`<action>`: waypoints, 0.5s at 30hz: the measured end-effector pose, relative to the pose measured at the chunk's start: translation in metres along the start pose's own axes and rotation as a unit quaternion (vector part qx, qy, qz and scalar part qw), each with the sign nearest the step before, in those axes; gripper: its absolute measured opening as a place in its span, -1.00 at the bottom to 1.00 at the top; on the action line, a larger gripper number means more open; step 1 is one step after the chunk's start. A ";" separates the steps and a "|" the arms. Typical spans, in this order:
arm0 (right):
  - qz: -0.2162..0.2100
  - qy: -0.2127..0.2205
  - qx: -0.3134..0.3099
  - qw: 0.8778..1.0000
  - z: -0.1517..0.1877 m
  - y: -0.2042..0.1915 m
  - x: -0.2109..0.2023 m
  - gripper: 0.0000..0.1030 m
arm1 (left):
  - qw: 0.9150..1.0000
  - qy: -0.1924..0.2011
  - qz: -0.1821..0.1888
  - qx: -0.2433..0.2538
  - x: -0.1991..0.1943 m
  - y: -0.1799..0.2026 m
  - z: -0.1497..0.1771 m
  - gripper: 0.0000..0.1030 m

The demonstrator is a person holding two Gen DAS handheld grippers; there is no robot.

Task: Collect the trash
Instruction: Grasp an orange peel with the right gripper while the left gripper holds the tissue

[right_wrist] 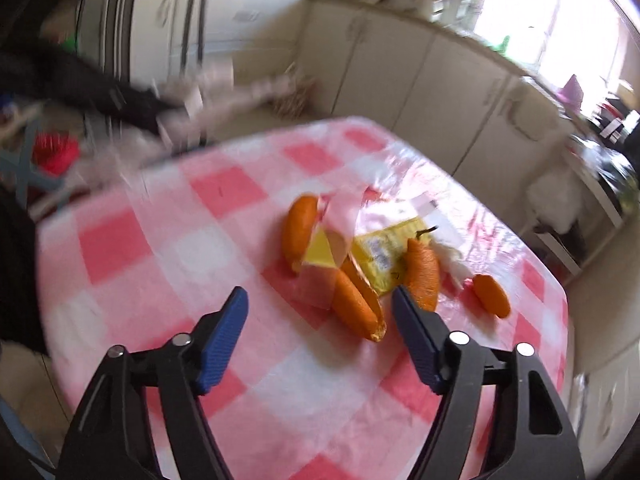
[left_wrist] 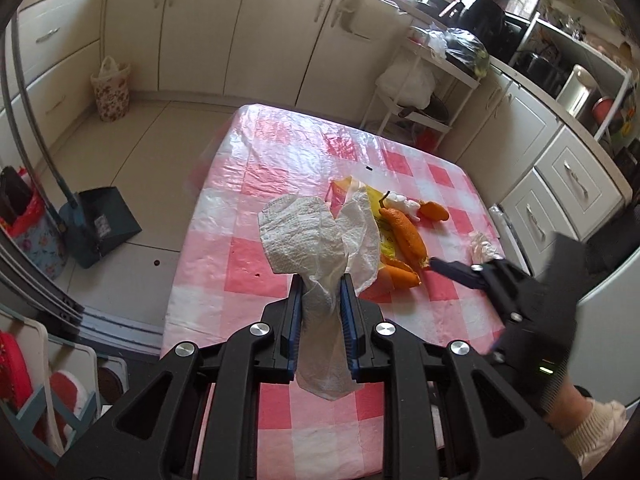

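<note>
Left gripper [left_wrist: 320, 280]: raised above the table [left_wrist: 248, 264], jaws clamped on a tissue [left_wrist: 316, 232]. Right gripper [right_wrist: 320, 300]: angled down, jaws open, near orange peels [right_wrist: 356, 304] on a yellow wrapper [right_wrist: 380, 256].

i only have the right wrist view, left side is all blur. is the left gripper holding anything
Observer: Yes, the left gripper is shut on a white paper towel.
Operator: lifted or still on the table
Observer: Lifted; the towel hangs through the jaws above the checked tablecloth.
Operator: any trash i can't see
Observer: A small crumpled white tissue lies near the table's edge, beyond your right gripper, apart from the orange peels.
</note>
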State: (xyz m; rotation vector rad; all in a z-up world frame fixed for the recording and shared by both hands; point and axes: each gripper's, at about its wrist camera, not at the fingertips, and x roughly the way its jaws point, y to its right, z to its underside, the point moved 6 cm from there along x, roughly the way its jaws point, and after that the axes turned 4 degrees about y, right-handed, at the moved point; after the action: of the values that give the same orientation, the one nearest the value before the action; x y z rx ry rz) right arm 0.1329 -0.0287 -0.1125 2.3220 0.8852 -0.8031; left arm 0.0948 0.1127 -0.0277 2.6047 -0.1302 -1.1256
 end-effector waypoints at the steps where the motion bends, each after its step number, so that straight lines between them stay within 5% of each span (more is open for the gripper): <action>1: -0.001 -0.011 -0.010 1.000 0.002 0.003 0.006 0.28 | 1.000 0.001 0.002 -0.004 -0.001 -0.001 0.000 -0.66; 7: -0.022 -0.035 -0.028 0.999 0.002 0.015 0.029 0.03 | 1.000 0.003 0.012 -0.013 -0.004 -0.002 -0.003 -0.66; 11: -0.047 -0.053 -0.016 0.997 -0.003 0.013 0.038 -0.52 | 1.000 0.004 0.008 -0.010 -0.003 -0.001 -0.004 -0.66; 15: -0.055 -0.070 -0.013 0.996 0.006 0.004 0.023 -0.61 | 1.000 0.001 0.003 -0.007 0.000 -0.002 -0.002 -0.66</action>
State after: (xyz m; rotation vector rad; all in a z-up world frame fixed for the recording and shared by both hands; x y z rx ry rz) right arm 0.1477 -0.0263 -0.1310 2.1790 0.9618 -0.9819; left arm 0.0960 0.1147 -0.0266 2.5909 -0.1289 -1.1185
